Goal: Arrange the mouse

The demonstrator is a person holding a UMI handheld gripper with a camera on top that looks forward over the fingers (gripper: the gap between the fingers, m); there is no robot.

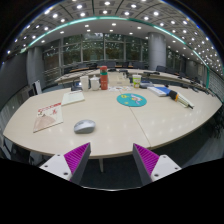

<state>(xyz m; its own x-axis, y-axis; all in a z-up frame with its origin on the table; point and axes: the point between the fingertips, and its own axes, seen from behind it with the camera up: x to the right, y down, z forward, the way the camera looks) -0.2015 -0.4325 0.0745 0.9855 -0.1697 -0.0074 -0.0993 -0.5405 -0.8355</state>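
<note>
On the far left of the large pale table, near its curved edge, one open booklet lies flat with red-and-white pages; its print is too small to read. Just beyond it lies one white sheet of paper, also unreadable. To the right of the booklet and nearer the front edge sits one grey mouse, alone on bare tabletop, ahead of the left finger and slightly to its left, well apart from both fingers.

Farther back, around the table's middle, stand a few bottles and cups, among them one with an orange-red body; their labels cannot be made out. To the right of these lies one round teal disc, flat on the surface. Past it, toward the far right end, is a loose cluster of small items too small to count or name.

The gripper hangs just off the table's near edge with its fingers spread wide and nothing between them; two magenta pads face inward. A broad stretch of bare tabletop lies between the fingers and the mouse, and more to the right of it, toward the table's front edge.
</note>
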